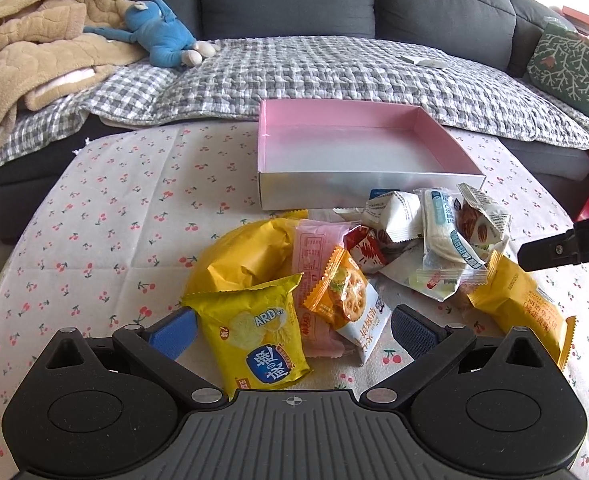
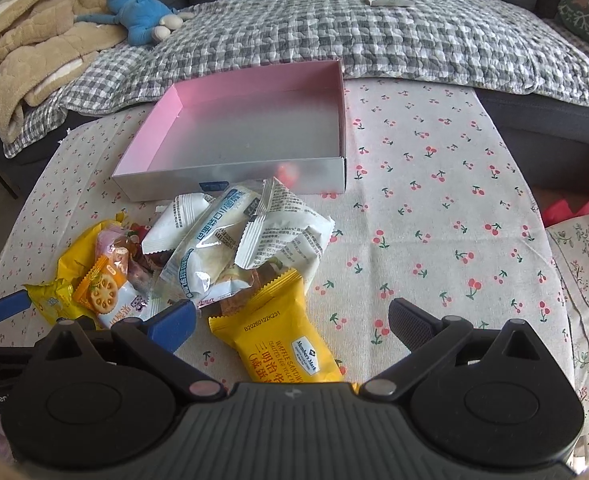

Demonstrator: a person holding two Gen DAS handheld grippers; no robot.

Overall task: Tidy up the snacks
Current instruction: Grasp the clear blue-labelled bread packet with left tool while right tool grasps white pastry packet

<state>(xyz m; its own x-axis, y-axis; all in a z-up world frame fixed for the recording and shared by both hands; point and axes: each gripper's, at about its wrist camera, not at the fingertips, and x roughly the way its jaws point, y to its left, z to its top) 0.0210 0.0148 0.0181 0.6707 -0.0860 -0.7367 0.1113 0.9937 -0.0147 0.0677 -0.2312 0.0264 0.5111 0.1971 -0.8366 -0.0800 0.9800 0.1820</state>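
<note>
We see our left tool (image 1: 293,330) spread wide, its blue pads flanking a small yellow foil chip bag (image 1: 254,334) and an orange-and-white cracker packet (image 1: 348,304) without gripping either. Our right tool (image 2: 292,326) is equally wide open around a yellow waffle sandwich packet (image 2: 282,340), holding nothing. The snack pile lies near the table's middle on the cherry-print tablecloth (image 2: 434,200), just in front of the shallow pink-lined cardboard box (image 2: 238,128), which sits toward the far edge.
</note>
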